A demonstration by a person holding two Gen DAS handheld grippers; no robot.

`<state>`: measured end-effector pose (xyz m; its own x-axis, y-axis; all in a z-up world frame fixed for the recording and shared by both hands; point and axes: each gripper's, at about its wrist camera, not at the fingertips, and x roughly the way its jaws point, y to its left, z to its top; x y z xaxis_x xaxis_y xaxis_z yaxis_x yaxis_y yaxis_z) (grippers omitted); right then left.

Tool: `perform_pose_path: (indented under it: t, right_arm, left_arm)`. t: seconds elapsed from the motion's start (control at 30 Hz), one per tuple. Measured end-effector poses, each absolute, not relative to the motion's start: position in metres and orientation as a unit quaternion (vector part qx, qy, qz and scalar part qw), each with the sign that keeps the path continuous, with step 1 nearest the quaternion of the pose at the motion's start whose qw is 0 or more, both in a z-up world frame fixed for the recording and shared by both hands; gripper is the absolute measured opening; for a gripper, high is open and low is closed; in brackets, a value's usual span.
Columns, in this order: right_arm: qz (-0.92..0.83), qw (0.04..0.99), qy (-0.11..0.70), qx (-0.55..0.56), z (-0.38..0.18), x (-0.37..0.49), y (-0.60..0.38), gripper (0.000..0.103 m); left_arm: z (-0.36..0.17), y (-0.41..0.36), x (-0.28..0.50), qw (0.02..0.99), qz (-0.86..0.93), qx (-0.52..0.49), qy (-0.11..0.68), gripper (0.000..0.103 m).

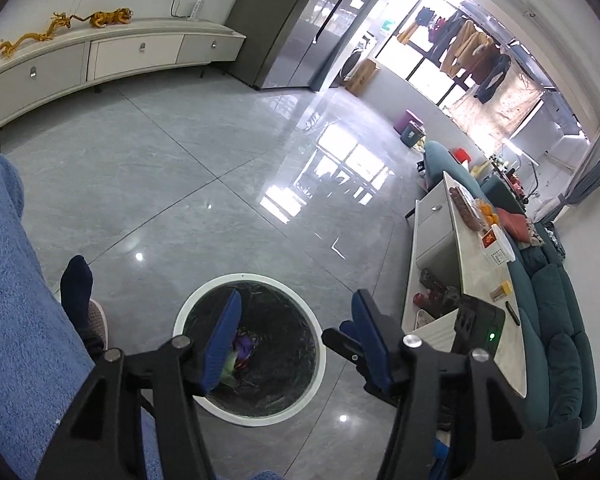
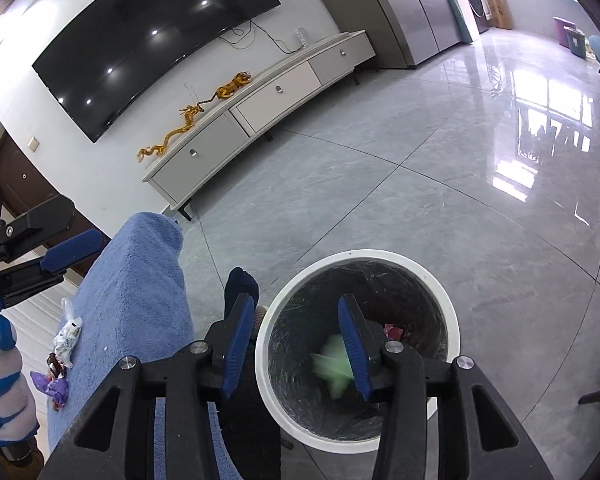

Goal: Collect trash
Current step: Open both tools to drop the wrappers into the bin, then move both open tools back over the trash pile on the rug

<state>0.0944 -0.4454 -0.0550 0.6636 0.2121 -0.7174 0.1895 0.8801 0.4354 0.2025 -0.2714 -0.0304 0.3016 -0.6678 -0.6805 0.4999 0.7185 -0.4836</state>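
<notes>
A white round bin with a black liner stands on the floor; it also shows in the right wrist view. Wrappers lie at its bottom. A blurred green wrapper is inside the bin below my right gripper, which is open and empty above the rim. My left gripper is open and empty above the bin. Several wrappers lie on the blue towel over the person's leg.
The person's socked foot rests beside the bin. A white TV cabinet runs along the far wall. A coffee table with snacks and a teal sofa stand to the right.
</notes>
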Motion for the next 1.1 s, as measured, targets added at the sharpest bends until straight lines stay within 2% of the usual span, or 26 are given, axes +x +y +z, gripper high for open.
perform_pose_path:
  t: [0.57,0.87,1.1]
  right_arm:
    - [0.021,0.914,0.341,0.220,0.021,0.065,-0.422,0.042]
    - [0.064,0.928,0.311,0.194,0.064,0.058,-0.384,0.042]
    - [0.106,0.934,0.296,0.171,0.088,0.059,-0.349,0.042]
  left_arm:
    - [0.022,-0.203,0.134,0.868,-0.315,-0.067,0.379,0.056]
    - [0.050,-0.104,0.084,0.907,-0.255,-0.076,0.326,0.056]
    - [0.054,0.012,0.041,0.941,-0.159,-0.079,0.287,0.056]
